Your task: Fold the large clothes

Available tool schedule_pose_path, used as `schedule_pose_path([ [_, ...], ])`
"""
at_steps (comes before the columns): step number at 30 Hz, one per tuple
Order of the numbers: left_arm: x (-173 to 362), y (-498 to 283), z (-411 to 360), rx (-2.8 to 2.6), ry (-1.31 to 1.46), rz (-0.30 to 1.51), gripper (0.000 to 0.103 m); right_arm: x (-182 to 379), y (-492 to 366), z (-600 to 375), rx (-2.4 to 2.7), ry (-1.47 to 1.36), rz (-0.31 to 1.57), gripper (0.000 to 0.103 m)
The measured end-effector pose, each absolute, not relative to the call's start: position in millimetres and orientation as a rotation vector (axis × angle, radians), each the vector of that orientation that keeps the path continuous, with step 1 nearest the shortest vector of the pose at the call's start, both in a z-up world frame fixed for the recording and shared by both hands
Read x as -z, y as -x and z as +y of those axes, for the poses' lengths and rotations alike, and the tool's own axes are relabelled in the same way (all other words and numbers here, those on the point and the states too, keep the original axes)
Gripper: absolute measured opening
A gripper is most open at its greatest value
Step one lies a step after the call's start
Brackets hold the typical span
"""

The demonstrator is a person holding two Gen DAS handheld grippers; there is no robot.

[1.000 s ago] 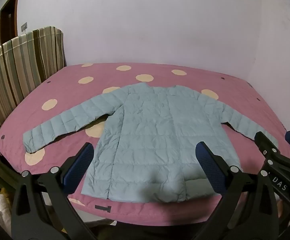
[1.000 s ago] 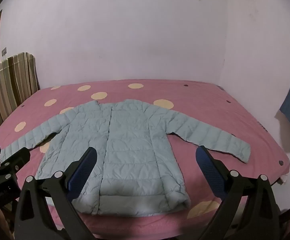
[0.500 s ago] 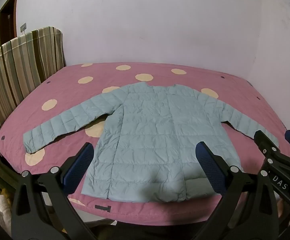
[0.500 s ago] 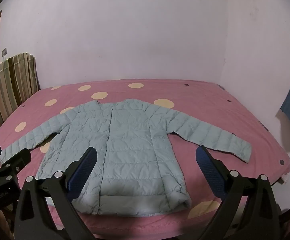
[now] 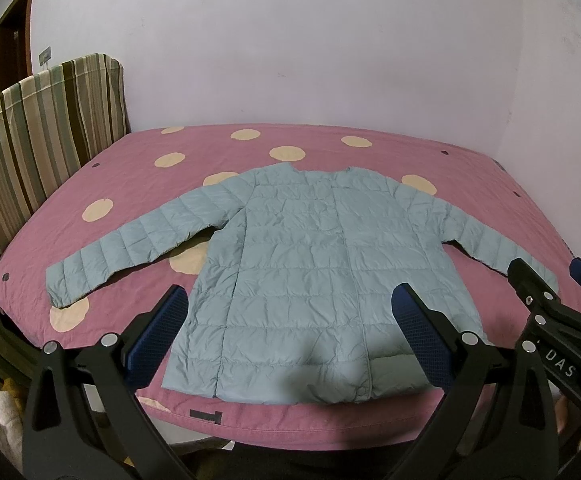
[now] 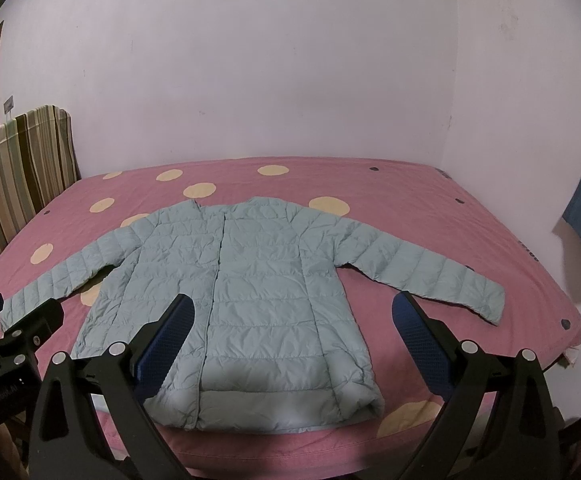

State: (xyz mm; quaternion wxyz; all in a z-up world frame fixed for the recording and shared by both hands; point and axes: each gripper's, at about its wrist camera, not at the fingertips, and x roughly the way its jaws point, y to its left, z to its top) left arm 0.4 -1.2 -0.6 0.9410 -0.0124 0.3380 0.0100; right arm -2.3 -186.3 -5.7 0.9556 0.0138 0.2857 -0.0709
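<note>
Left wrist view: left gripper (image 5: 286, 336), jaws spread wide and empty, hovers off the near edge of the bed (image 5: 330, 420); the right gripper (image 6: 290, 344) is likewise agape. The quilted jacket (image 5: 314, 276) lies flat, sleeves outstretched. Risk: slippery padded fabric may slide or bunch if pinched shallowly at the hem.

The left black two-finger gripper with blue textured pads (image 5: 290, 336) hangs with its jaws spread wide, nothing between them. The right black two-finger gripper with blue textured pads (image 6: 292, 344) is likewise spread wide and holds nothing. The two sit side by side, level with each other, each showing at the edge of the other's view (image 5: 550, 320) (image 6: 14, 332).
</note>
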Motion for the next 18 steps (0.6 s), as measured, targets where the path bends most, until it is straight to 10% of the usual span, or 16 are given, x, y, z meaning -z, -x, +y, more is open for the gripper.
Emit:
schedule_pose_path([
  [18,0.7,-0.6,-1.3,-0.020,0.024,0.692,0.101,7.6,0.9,-187.9,0.142,-0.030,0.580,0.098],
])
